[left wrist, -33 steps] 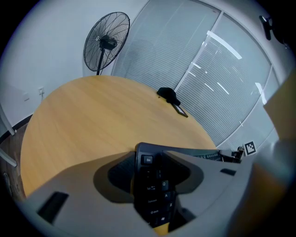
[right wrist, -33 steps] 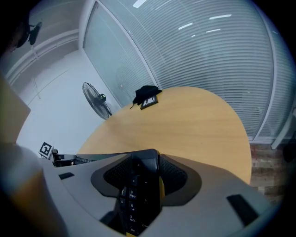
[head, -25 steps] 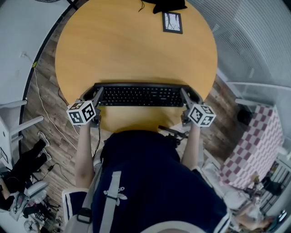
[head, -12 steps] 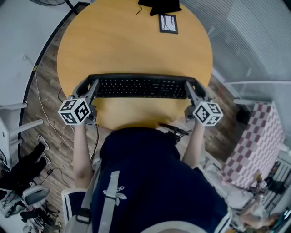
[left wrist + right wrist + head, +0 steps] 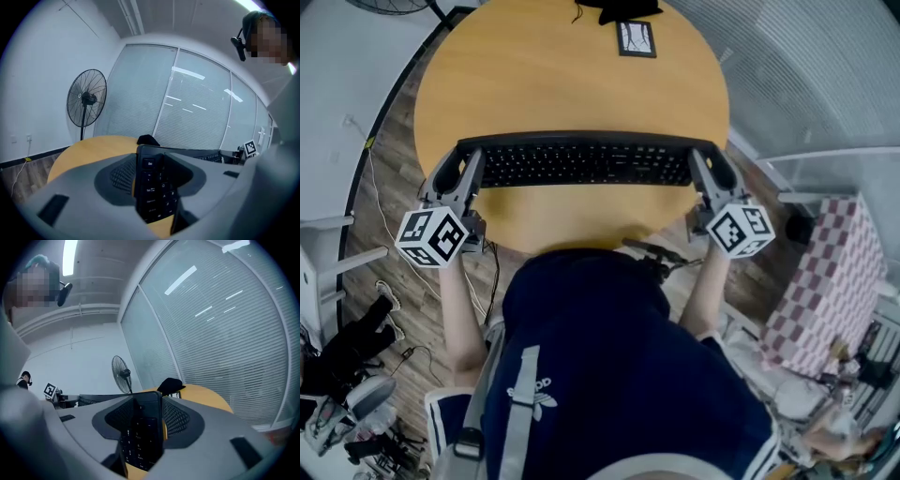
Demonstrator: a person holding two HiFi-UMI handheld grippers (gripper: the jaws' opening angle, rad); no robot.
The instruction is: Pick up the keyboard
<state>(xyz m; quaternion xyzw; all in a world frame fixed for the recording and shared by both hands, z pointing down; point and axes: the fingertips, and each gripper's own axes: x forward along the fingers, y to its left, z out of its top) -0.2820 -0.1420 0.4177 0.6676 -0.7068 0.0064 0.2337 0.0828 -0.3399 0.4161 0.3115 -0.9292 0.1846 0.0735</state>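
A round table (image 5: pixel 562 84) with a yellowish wooden top is seen standing on a plank floor (image 5: pixel 394 187). At its far edge a black bundle (image 5: pixel 619 9) is laid. Just beside the bundle, on the side nearer the person, a small dark-framed picture (image 5: pixel 637 38) is set flat.

Black kbd (image 5: pixel 581 161), keys up, level, both ends clamped, over wooden table (image 5: pixel 562 75).
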